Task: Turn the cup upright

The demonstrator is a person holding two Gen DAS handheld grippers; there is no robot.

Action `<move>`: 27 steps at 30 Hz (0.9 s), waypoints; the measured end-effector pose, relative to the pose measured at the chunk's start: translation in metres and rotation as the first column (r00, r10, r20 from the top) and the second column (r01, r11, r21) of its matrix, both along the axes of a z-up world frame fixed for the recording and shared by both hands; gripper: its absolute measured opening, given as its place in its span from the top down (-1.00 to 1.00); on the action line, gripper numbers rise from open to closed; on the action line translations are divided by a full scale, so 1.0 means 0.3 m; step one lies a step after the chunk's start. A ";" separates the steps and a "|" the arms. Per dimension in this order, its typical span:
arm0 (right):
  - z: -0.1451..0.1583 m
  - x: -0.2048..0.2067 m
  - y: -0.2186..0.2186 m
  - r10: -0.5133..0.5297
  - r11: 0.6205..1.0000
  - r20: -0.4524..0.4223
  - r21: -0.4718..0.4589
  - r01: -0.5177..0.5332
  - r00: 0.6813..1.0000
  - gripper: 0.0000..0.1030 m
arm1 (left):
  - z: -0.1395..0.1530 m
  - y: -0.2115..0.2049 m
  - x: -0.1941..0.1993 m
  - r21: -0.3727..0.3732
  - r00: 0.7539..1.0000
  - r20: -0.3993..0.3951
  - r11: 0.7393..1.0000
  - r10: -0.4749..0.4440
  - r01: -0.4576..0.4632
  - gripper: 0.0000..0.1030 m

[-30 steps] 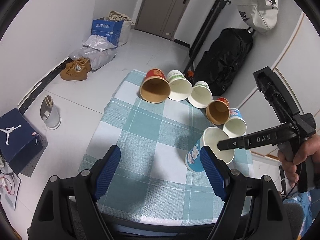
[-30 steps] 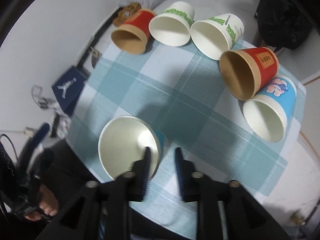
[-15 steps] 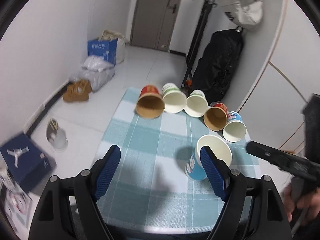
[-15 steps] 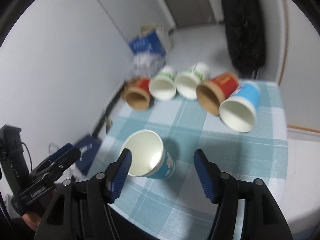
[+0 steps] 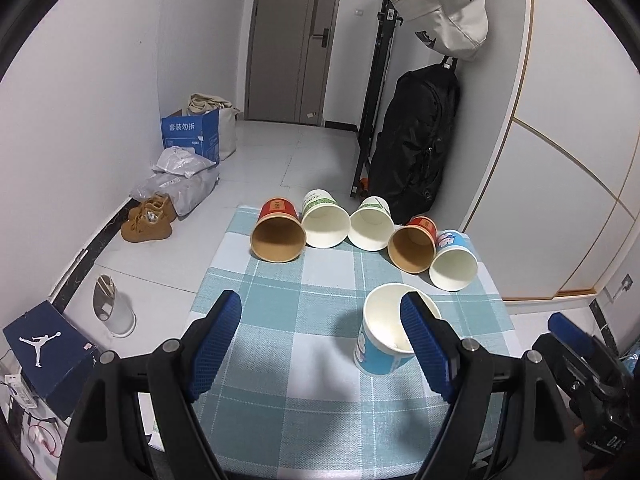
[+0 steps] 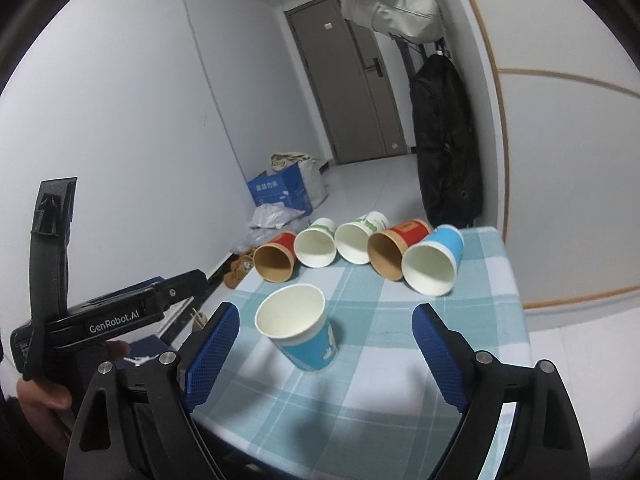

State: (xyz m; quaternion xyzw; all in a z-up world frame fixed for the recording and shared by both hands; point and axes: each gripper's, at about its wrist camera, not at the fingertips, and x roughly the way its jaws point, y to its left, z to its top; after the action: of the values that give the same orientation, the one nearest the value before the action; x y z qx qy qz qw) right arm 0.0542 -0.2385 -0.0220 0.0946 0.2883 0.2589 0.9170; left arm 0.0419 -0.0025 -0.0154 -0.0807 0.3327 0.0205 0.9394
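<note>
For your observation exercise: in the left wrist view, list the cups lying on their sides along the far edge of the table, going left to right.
Red cup with brown inside → green-printed white cup → second green-printed white cup → second red cup → blue cup.

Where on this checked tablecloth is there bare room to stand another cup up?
The widest bare patch is the near-left part of the tablecloth, left of the upright blue cup and in front of the row. It is crowded along the far edge, where five tipped cups lie side by side, from the red cup to the tipped blue cup.
</note>
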 end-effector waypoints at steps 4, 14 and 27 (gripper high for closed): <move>-0.006 0.007 -0.020 -0.019 1.000 -0.001 0.020 0.019 1.000 -0.73 | -0.001 -0.006 -0.017 -0.011 1.000 0.010 1.000 0.001 0.000 -0.52; -0.003 -0.031 -0.011 -0.013 1.000 0.029 0.009 0.013 1.000 -0.73 | 0.006 -0.010 -0.032 -0.014 0.999 0.045 1.000 0.014 -0.013 -0.52; -0.003 -0.051 -0.007 -0.010 1.000 0.040 -0.006 0.011 0.999 -0.77 | 0.001 -0.028 -0.035 -0.018 0.999 0.038 1.000 -0.010 0.010 -0.52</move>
State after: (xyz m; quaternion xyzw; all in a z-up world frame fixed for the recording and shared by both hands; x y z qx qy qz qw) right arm 0.0387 -0.2406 -0.0228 0.0879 0.2702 0.2549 0.9243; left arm 0.0315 -0.0108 -0.0152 -0.0881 0.3155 0.0112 0.9448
